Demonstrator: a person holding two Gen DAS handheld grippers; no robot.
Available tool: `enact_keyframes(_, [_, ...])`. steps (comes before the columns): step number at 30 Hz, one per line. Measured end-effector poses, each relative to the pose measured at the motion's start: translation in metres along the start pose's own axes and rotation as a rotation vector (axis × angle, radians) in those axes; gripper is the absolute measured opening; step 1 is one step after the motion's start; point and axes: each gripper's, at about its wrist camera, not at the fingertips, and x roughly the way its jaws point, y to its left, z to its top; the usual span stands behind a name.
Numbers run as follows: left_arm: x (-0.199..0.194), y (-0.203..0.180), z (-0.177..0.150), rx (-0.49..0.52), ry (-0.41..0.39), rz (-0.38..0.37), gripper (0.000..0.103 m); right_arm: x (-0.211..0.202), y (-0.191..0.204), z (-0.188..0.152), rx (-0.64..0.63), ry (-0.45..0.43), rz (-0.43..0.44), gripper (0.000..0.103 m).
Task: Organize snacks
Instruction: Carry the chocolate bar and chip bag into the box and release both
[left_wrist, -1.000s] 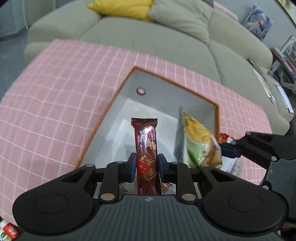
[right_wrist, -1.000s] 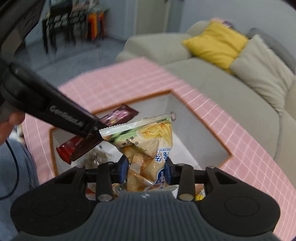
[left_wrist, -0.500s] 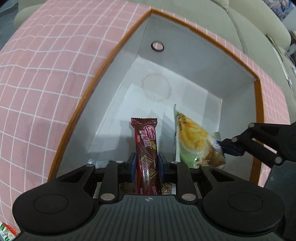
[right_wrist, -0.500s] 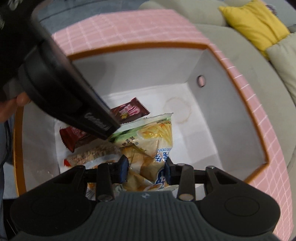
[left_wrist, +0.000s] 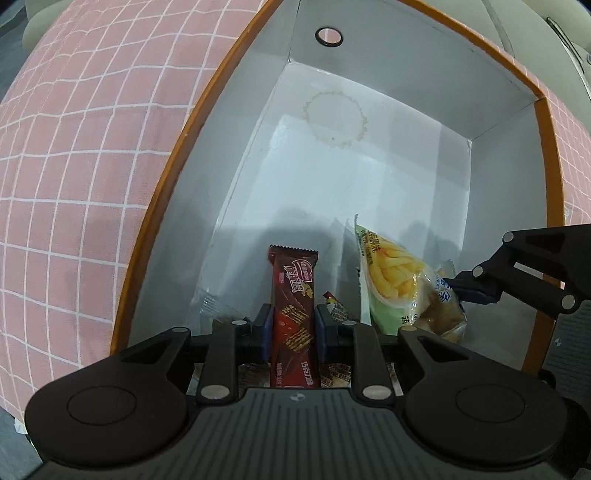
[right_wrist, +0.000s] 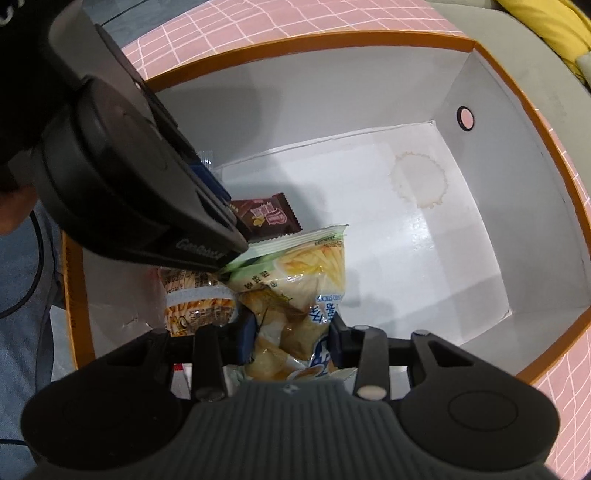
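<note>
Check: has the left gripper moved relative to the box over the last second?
Yes. The left gripper has come down into the box, whose rim now fills the view.

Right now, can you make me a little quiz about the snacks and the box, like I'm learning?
1. True or false: the left hand-held gripper is clamped on a brown chocolate bar.
2. What picture is on the green-and-yellow bag in the right hand-held gripper? A) cookies B) fries C) grapes
3. Fill in: the white box has an ______ rim and sits on pink checked cloth.

Key:
1. True; its pads press both sides of the bar.
2. B, fries.
3. Orange.
</note>
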Motion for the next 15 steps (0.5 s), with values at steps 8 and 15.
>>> enact_keyframes(8, [0.004,-0.002,0.0,0.005,-0.007,-0.018,0.035,0.01,0.007,0.002,-0.005,0.002,-0.023,0.042])
enact_keyframes(15, [-0.01,0.0,-0.004,-0.005,-0.04,-0.042,0.052,-0.004,0.011,-0.002,0.008,-0.026,-0.031,0.06])
